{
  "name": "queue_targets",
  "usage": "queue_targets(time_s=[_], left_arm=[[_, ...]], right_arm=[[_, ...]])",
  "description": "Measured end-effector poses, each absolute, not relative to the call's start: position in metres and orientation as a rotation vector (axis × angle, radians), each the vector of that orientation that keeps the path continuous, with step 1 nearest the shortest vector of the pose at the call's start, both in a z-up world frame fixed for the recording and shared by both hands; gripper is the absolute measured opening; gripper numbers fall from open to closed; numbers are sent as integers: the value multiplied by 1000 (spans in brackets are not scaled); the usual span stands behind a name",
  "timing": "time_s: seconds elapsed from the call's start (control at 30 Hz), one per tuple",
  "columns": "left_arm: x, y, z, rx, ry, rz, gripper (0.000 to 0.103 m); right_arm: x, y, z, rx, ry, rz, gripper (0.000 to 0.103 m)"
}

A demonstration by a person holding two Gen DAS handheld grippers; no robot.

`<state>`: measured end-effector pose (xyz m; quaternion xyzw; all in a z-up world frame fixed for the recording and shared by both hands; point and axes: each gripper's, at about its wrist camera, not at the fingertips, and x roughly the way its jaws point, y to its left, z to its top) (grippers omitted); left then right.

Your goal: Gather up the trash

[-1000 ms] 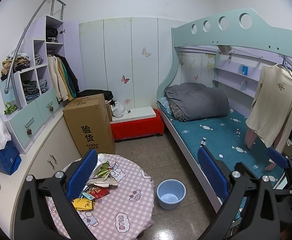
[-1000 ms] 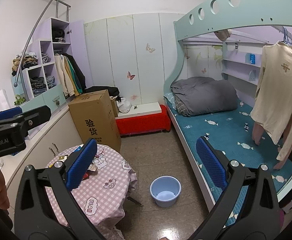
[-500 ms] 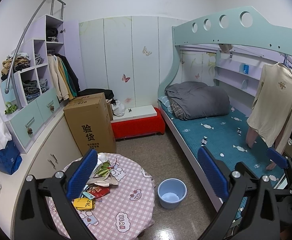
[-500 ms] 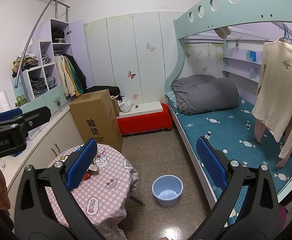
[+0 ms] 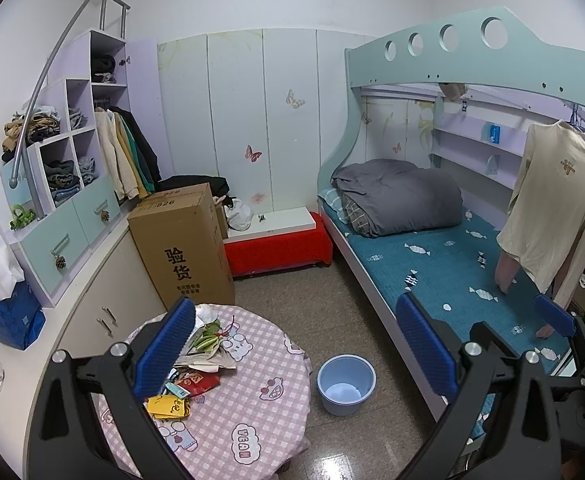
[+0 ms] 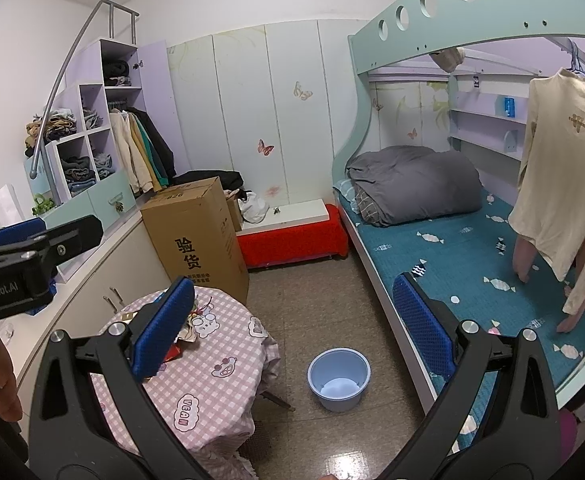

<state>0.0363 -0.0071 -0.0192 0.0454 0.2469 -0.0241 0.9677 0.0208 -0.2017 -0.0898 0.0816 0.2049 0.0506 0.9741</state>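
Basically still at the approach step: both tools are high above the room and nothing is picked yet.

Left gripper (image 5: 296, 344): jaws spread wide, blue pads far apart, nothing between them. Right gripper (image 6: 292, 324): same, wide open and empty.

Trash: a loose pile of crumpled paper, green leafy scraps, a red wrapper and yellow packets (image 5: 190, 368) on the round table with the pink checked bear-print cloth (image 5: 252, 412). In the left wrist view the pile sits at about 8 o'clock, partly behind the left-hand pad. In the right wrist view only a sliver shows beside the pad (most of it hidden).

Target, by my read: the round light-blue plastic bucket (image 5: 346, 384) on the floor, at about 5 o'clock from the pile, just beside the table, looks empty.

How I'd run it:
1. Use the left gripper, since it is nearer the pile and sees it better.
2. Drop and tilt forward so the pile centres between the pads before closing.
3. Take the top item first, 1 at a time. The yellow packets (image 5: 168, 406) at the near edge look flat, so come in low and pinch an edge.
4. Keep the pads off the cloth. It drapes loose and could bunch up or drag with the grab.
5. Carry over the bucket rim, then release.

The tall brown cardboard box (image 5: 182, 248) at 12 o'clock of the table is clear of the path.
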Motion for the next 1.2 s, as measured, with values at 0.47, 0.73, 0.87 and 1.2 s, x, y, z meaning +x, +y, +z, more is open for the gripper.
queue_targets(time_s=[0.47,0.73,0.87,1.2], left_arm=[[56,-26,-27,105,542,-17,98],[75,-38,-43,74,613,19,98],[80,-39,-58,53,664,38,98],[110,3,-112,-18,852,109,98]], right_arm=[[40,-222,-99,180,437,140,97],[56,-233,-114,161,496,176,97],[68,-233,-126,174,554,213,97],[110,-188,-169,166,721,311,97]])
